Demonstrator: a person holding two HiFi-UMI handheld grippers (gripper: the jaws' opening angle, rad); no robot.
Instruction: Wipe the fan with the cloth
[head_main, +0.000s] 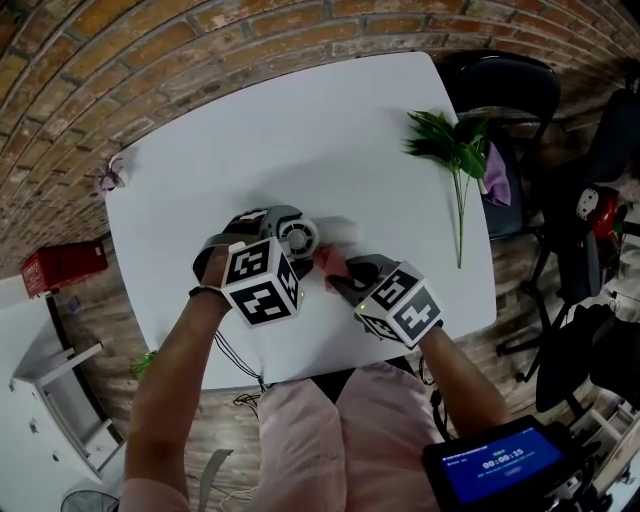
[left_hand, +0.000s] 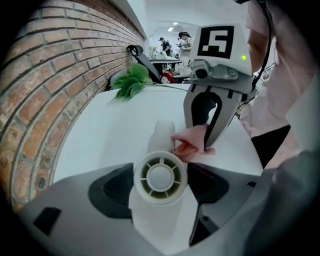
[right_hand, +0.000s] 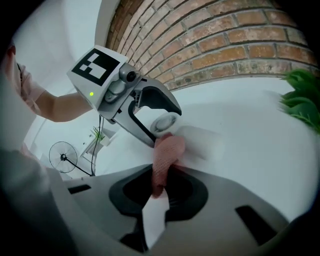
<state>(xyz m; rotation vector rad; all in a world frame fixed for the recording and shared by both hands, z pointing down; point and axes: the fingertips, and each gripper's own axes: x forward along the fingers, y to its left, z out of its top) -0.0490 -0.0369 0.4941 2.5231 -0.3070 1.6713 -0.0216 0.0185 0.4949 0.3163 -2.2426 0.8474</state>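
Desk: the white desk (head_main: 300, 130) stood against a brick wall (head_main: 150, 60), bare across most of its top.
Around: a green plant sprig (head_main: 455, 150) lay near the desk's right edge, well apart from the work. A black chair (head_main: 510, 85) stood past that corner, and a red box (head_main: 62, 268) sat on the floor at the left.
In the way: in the head view the marker cubes hid most of both claws.
Fan: the small white fan (head_main: 297, 237) lay near the desk's middle, its round head turned toward the left claw.
Left claw: the left claw (left_hand: 160, 186) pointed steeply down. Its jaws stood wide, with the pads against either side of the fan's head.
Cloth: the pink cloth (right_hand: 167, 150) bunched out of the right claw and touched the fan just beside its head.
Right claw: the right claw (right_hand: 161, 186) slanted down from the right, jaws pinched tight on the cloth.
Arms: both forearms reached in from the near edge, the claws close together.
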